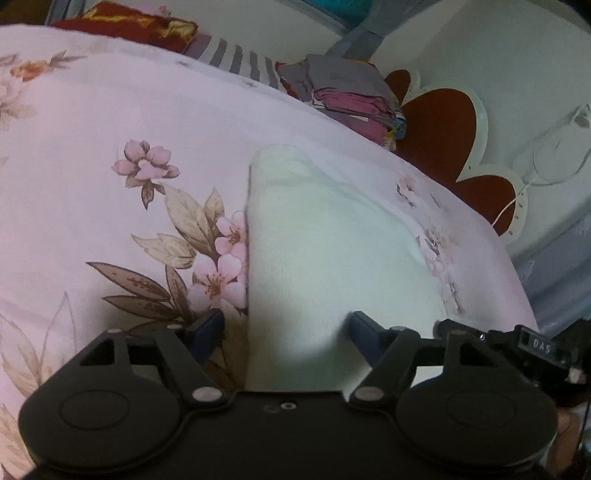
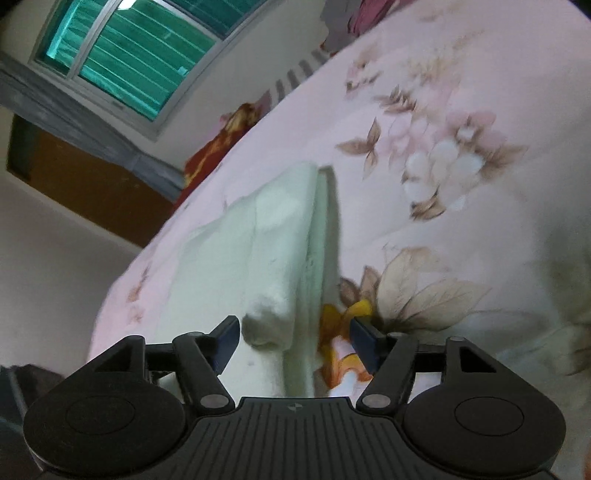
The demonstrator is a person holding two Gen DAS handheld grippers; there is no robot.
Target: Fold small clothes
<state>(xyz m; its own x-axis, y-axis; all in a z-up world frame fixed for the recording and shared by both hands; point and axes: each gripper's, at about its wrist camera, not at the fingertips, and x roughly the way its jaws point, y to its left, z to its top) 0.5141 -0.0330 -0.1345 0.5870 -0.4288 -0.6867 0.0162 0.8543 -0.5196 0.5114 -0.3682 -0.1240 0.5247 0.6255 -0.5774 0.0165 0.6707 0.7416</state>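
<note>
**Both grippers spread over a pale folded cloth on the bed**

Left gripper [image 1: 286, 332] has its jaws apart and holds nothing. It hangs over the near end of the pale green cloth [image 1: 325, 236], straddling the cloth's straight left edge: one finger sits above the bedsheet, the other above the cloth itself. Right gripper [image 2: 293, 336] is likewise spread and empty, its fingers either side of a rolled corner and the thick layered edge of the same cloth [image 2: 266, 258].

That cloth lies flat on the bed, already doubled over by the look of its stacked edge. Its long axis runs straight away from both grippers, so the far end is the part to bring back or across. Neither hand is clearly nearer; the right one seems better placed on the bulky corner.

Beneath it stretches a pink floral bedsheet [image 1: 110, 147], soft and likely to drag along if pinched too deep. At the far edge sits a stack of folded clothes [image 1: 347, 96], beside a red patterned fabric [image 1: 125, 22]. A green-tinted window [image 2: 136, 55] shows in the right wrist view above pale walls.
</note>
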